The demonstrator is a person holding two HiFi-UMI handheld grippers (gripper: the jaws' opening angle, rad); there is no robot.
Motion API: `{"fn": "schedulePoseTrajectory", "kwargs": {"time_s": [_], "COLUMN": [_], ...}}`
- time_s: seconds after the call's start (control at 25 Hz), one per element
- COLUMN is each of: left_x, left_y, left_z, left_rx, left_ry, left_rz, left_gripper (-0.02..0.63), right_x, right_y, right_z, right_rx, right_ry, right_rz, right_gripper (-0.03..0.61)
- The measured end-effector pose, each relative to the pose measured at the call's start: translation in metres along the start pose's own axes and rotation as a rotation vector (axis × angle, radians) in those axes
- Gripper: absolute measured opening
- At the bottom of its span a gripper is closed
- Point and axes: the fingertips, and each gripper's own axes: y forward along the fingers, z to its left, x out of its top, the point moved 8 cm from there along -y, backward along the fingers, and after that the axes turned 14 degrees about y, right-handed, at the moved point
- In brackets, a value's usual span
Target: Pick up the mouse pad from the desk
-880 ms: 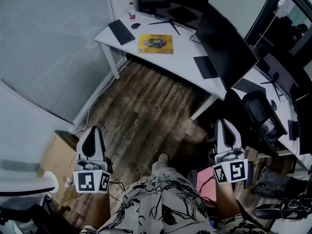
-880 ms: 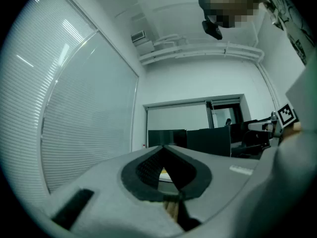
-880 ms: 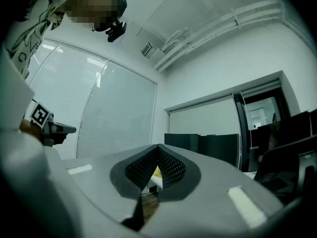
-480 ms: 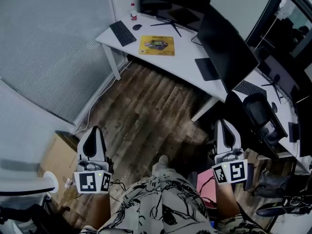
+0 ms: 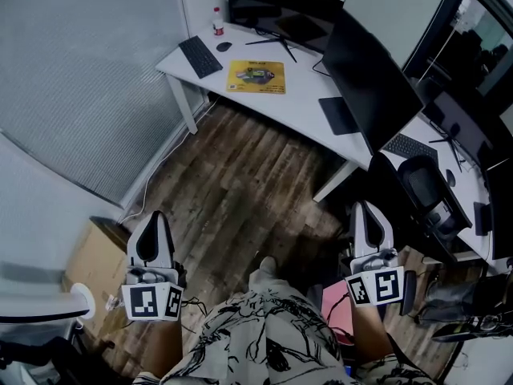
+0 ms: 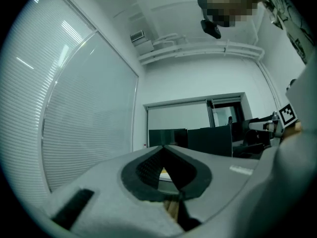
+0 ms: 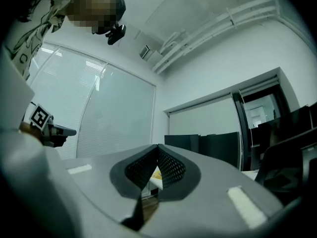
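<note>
Standing far back, we hold our left gripper (image 5: 153,214) and right gripper (image 5: 365,205) closed tight with nothing inside. The yellow mouse pad (image 5: 256,76) lies flat on the desk (image 5: 298,99); we should step close, then open wide.

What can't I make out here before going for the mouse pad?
Mouse pad print and edges: too small in the head view.
Desk in both gripper views: mostly covered by the shut left gripper and right gripper; only a yellow sliver shows.
Desk's back edge on the right: hidden by the monitor in the head view.
</note>
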Motion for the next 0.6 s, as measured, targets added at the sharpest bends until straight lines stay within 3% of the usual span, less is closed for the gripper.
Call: {"fn": "schedulePoseTrajectory", "kwargs": {"time_s": [0.16,0.44,0.6], "left_x": [0.0006,0.0003,-0.0015], "left_y": [0.0017,0.0060,0.0086], "left_z": [-0.0019,-0.0010,-0.0014], "left_rx": [0.013,0.023,0.048], "left_ry": [0.039,0.061,0.071], "left_rz": [0.005,0.040,0.062], "left_gripper": [0.011,0.159,0.275], "right_x": [0.0002,-0.0021,-0.0045], "right_y": [0.0007,0.0059,0.0082], "right_z": [-0.0024,-0.0037,-0.0069], "right_rx": [0.008,0.028,0.037], "right_ry": [0.005,0.024,0.032], "right_rz": [0.008,0.029,0.037], "right_gripper": [0.014,0.112,0.180]}}
